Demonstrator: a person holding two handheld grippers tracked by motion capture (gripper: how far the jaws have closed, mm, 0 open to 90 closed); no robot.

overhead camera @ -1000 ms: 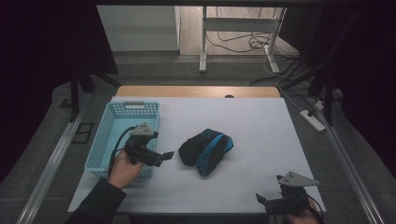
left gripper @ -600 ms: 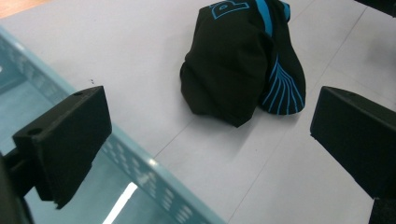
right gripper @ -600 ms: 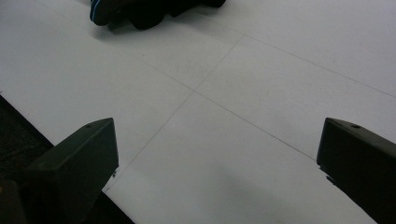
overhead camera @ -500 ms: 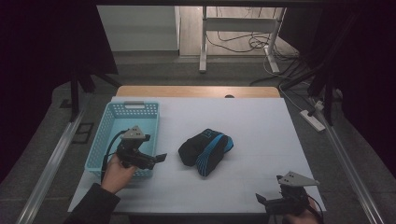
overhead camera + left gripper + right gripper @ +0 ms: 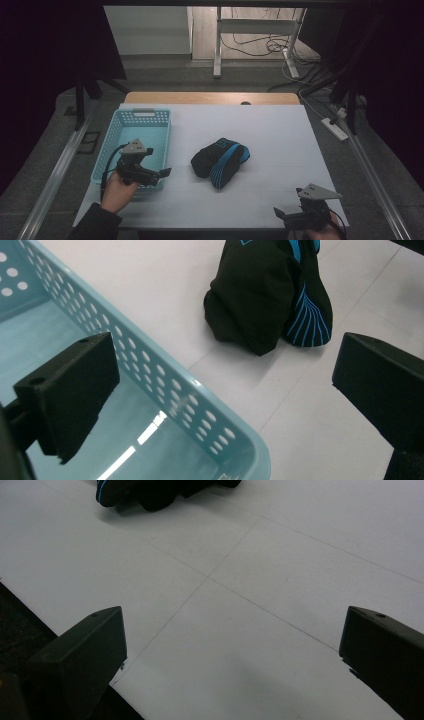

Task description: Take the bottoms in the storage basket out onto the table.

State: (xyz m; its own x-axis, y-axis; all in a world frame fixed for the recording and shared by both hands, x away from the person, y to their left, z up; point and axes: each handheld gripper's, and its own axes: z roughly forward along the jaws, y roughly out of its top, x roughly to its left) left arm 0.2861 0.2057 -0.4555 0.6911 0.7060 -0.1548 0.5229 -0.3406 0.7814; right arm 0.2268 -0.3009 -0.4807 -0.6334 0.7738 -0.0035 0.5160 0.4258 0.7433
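Black-and-blue rolled socks (image 5: 221, 161) lie mid-table in the high view, beside the empty blue basket (image 5: 135, 120). Over its near corner, the left gripper (image 5: 225, 405) shows wide jaws holding nothing. The right gripper (image 5: 230, 655) waits wide at the table's near edge, so the transfer seems undone.

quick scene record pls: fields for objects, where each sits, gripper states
item: rolled black and blue socks, lying on the table, mid-centre
basket: light blue perforated basket, on the table's left side, looks empty
left gripper: open, holding nothing, over the basket's near right corner, pointed toward the socks
right gripper: open, holding nothing, at the table's near right edge
table: white table
contact: neither gripper touches the socks
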